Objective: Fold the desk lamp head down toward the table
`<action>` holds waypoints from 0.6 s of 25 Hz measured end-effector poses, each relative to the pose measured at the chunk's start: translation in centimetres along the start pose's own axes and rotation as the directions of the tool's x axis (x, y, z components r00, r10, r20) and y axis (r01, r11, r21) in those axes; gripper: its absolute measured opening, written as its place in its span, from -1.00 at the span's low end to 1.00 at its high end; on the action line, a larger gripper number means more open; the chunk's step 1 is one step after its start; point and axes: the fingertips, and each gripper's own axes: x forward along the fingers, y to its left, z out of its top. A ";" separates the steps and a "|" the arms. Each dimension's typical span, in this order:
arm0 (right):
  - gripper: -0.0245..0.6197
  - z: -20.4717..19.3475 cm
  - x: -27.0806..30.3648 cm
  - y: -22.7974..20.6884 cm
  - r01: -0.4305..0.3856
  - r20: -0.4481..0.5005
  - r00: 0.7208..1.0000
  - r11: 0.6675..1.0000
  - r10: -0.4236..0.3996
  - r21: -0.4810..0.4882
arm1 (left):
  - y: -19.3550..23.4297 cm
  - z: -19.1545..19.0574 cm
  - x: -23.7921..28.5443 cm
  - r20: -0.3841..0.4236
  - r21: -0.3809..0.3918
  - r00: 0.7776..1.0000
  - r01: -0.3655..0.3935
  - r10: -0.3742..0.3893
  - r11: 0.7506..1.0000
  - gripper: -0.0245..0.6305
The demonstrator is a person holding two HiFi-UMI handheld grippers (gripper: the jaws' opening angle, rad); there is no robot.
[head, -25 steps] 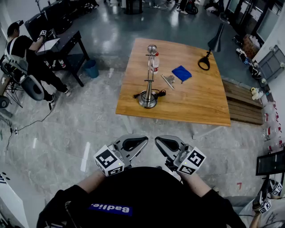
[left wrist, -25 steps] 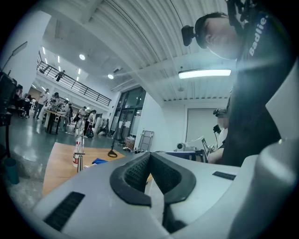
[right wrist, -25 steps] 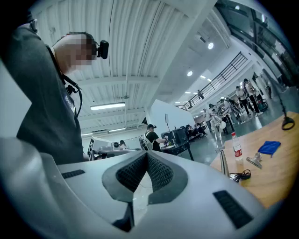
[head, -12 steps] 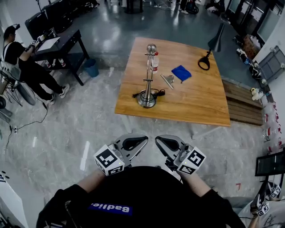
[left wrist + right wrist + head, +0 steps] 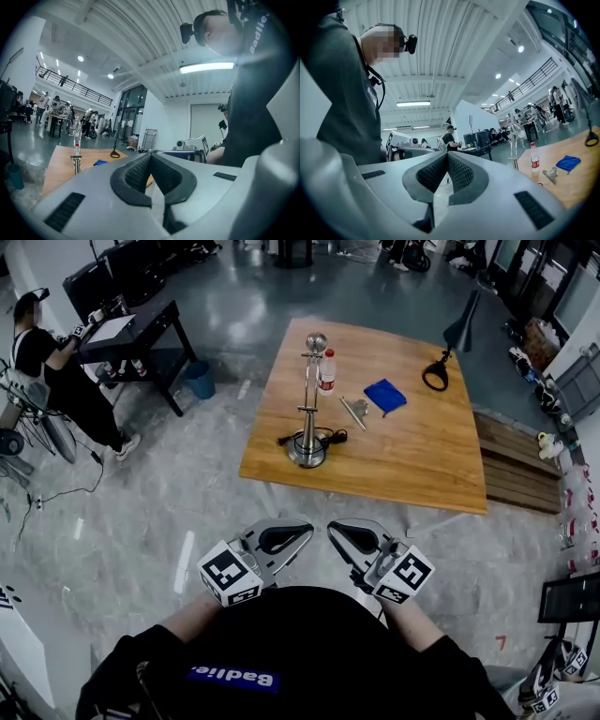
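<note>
On the wooden table [image 5: 412,456] ahead, the head view shows the desk lamp [image 5: 309,409] upright near the left edge. Its head [image 5: 318,341] is raised, and a bottle [image 5: 327,369] stands just beside it. The left gripper [image 5: 302,534] and right gripper [image 5: 336,534] hang at the person's chest, well apart from the lamp. The left gripper view shows jaws clenched together on nothing. The right gripper view shows the same: pressed shut, empty. The step is probably the approach: step in, open the jaws, steady the base, then push the head down slowly, clear of the bottle.

Open lab hall: polished floor [image 5: 141,512], mezzanine railing [image 5: 75,87], workbench [image 5: 142,326].
</note>
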 end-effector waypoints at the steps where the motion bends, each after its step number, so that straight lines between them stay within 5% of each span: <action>1: -0.91 0.1 -0.2 -0.4 -0.009 0.002 1.000 1.000 0.009 -0.004 | 0.0 0.1 0.4 0.001 0.008 1.000 -0.010 0.010 1.000 -0.90; 8: -0.91 0.3 -0.8 -2.8 -0.037 -0.012 0.999 0.999 0.037 -0.024 | 0.6 -0.3 2.5 -0.011 0.016 0.999 -0.040 0.040 0.999 -0.90; 15: -0.91 0.1 3.5 -6.6 0.014 -0.054 0.998 0.999 -0.017 -0.051 | 6.2 0.8 3.1 0.008 0.023 1.000 0.022 -0.022 0.999 -0.90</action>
